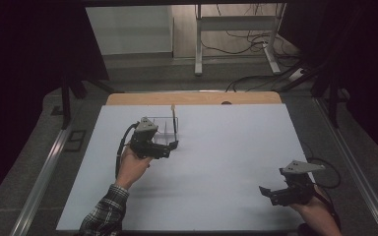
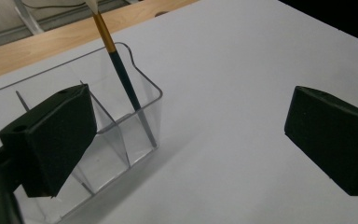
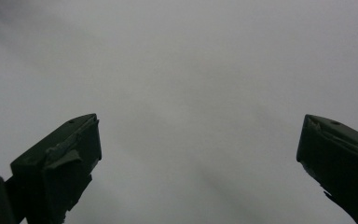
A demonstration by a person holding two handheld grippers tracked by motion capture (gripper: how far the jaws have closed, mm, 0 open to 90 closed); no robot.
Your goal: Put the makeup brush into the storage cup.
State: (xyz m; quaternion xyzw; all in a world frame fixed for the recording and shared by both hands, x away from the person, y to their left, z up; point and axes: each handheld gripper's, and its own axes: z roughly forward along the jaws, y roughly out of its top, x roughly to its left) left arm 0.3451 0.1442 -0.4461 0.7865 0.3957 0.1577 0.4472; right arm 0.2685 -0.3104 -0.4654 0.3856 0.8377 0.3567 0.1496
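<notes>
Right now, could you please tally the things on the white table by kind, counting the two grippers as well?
Clear plastic divided organiser: 1
Paintbrush standing in the organiser: 1
Handheld grippers, left gripper and right gripper, both open: 2
Total: 4

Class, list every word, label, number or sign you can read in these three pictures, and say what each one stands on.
"9": a dark digit on the grey floor left of the table, in the high view; it could also be a 6 seen the other way up.
No other text: the clear organiser, the brush and both tongs, left and right, carry no readable marks.
</notes>
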